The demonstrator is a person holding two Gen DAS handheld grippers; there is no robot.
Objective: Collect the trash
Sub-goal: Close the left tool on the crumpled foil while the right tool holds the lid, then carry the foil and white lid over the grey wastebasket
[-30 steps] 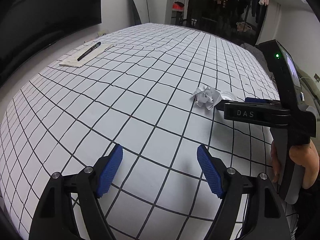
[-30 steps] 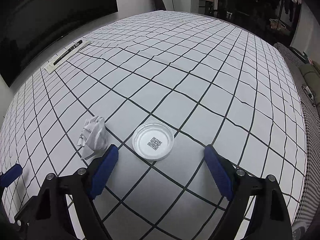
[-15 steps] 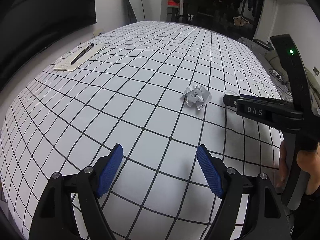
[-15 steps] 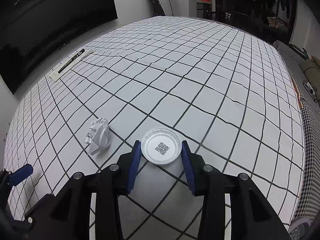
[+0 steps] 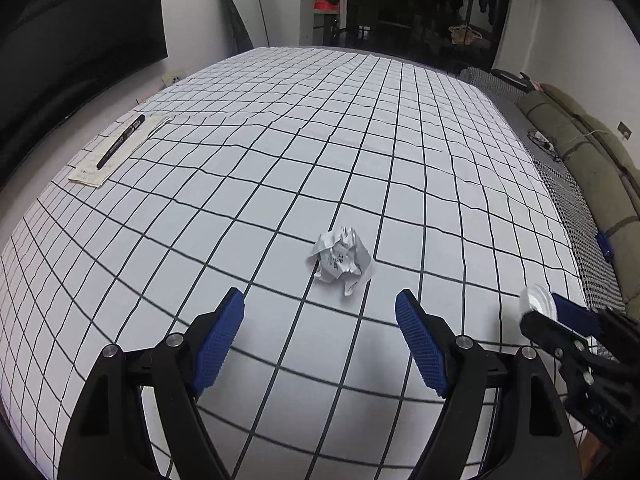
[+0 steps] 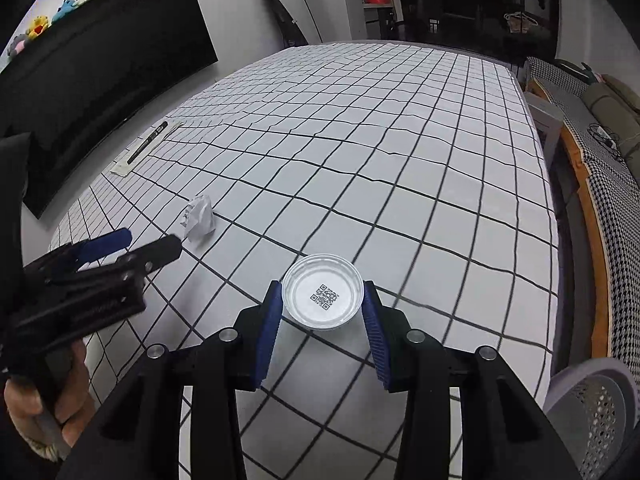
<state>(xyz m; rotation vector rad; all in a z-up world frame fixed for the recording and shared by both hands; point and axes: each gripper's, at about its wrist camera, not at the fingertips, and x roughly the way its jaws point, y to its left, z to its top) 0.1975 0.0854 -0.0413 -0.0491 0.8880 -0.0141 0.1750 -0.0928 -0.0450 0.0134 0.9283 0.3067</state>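
A crumpled white paper ball lies on the grid-patterned tablecloth, just ahead of my open, empty left gripper. It also shows in the right wrist view. My right gripper is shut on a clear round plastic lid with a QR code and holds it lifted above the cloth. In the left wrist view the lid shows edge-on at the right, in the right gripper.
A black pen lies on a paper slip at the table's far left. A grey mesh bin stands below the table's right edge. A sofa runs along the right side.
My right gripper has closed on the lid and lifted it off the cloth. My left gripper has moved right, bringing the paper ball between its open fingers' line.
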